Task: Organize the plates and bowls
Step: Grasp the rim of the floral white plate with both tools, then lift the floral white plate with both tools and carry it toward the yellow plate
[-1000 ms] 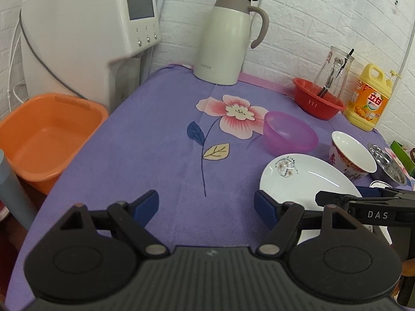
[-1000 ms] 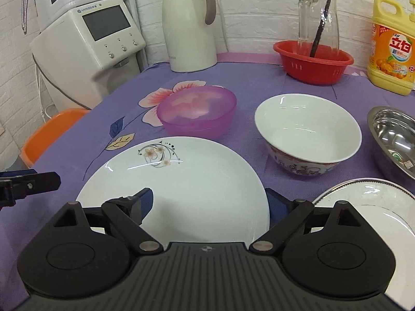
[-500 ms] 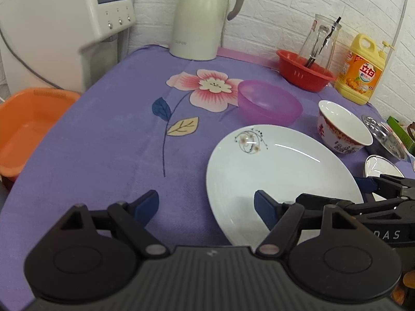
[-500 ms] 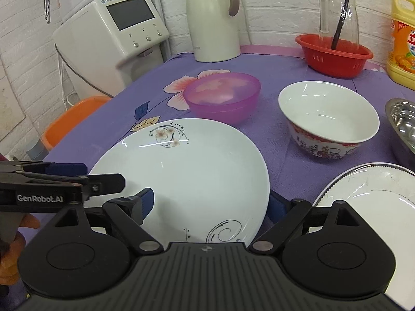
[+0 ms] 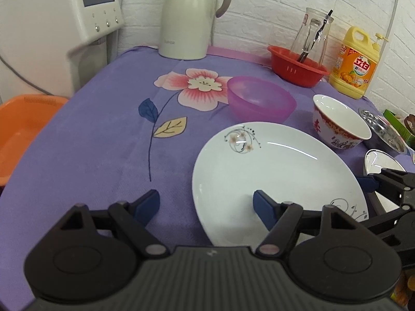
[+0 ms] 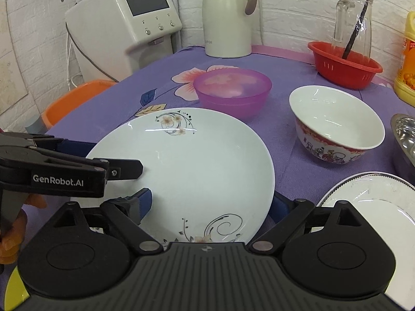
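Note:
A large white plate (image 5: 280, 171) (image 6: 197, 163) with a flower print lies flat on the purple cloth. My left gripper (image 5: 206, 204) (image 6: 109, 155) is open and straddles the plate's left rim, one finger over the cloth and the other over the plate. At the opposite rim my right gripper (image 6: 211, 203) (image 5: 373, 199) stands open, one finger above the plate and the other just outside its edge. Behind the plate sit a pink plastic bowl (image 5: 262, 98) (image 6: 232, 90) and a white bowl with a red pattern (image 5: 339, 124) (image 6: 337, 124). A silver-rimmed plate (image 6: 376, 202) (image 5: 381, 158) lies at the right.
A steel bowl (image 5: 384, 132) sits at the far right. Along the back wall stand a cream thermos jug (image 5: 192, 18), a red basket (image 5: 298, 67) holding a glass jug, and a yellow detergent bottle (image 5: 355, 67). A white dispenser (image 5: 59, 26) and an orange basin (image 5: 23, 129) are off the left edge.
My left gripper has moved right and down to the plate, and its fingers now span the left rim. It has come into the right wrist view. The plate has stayed put.

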`<state>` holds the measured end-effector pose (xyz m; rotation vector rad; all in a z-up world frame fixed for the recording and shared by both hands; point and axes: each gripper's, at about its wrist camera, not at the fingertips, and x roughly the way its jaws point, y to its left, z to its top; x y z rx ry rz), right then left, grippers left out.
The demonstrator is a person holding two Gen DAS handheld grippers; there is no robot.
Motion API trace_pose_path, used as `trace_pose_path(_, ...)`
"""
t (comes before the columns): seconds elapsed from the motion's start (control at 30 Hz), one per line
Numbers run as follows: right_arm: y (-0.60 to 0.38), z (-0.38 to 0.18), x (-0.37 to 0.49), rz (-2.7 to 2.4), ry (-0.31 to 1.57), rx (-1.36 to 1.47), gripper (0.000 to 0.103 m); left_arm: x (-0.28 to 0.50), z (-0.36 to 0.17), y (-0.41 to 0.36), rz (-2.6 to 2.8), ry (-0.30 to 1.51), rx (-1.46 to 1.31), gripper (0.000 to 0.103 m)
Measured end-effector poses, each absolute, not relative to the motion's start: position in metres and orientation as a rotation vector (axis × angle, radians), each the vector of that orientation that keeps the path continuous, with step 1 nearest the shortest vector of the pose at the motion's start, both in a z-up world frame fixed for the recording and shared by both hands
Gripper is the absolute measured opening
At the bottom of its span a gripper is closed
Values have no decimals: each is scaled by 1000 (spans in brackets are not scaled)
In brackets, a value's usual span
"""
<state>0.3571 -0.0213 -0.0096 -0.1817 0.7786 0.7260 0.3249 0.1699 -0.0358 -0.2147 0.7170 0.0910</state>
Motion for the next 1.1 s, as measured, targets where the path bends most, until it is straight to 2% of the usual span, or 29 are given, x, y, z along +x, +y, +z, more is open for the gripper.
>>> trace_pose_path(0.2, -24, -8, 358, 748, 798, -169, 103, 330, -38, 162, 80, 713, -169, 72)
trace_pose_path(0.27, -23, -9, 357, 750, 794, -178, 103, 329, -38, 162, 68, 706, -164, 68)
trace_pose_path(0.4, -21, -12, 354, 754, 784, -196, 103, 329, -38, 159, 46, 699, -154, 66)
trace_pose_path(0.53, -23, -12, 354, 760, 781, -195, 103, 328, -36, 159, 1, 701, -162, 54)
trace_pose_path(0.57, -23, -11, 355, 758, 782, -192, 103, 327, -36, 160, -11, 703, -166, 48)
trace_pose_path(0.73, -24, -11, 354, 754, 779, -187, 103, 325, -35, 167, -34, 698, -210, 46)
trace_pose_path(0.87, -23, -12, 353, 762, 765, -192, 103, 325, -37, 158, -19, 688, -161, 49)
trace_pose_path(1.1, -22, -11, 352, 748, 771, -190, 103, 324, -37, 159, -17, 684, -163, 42)
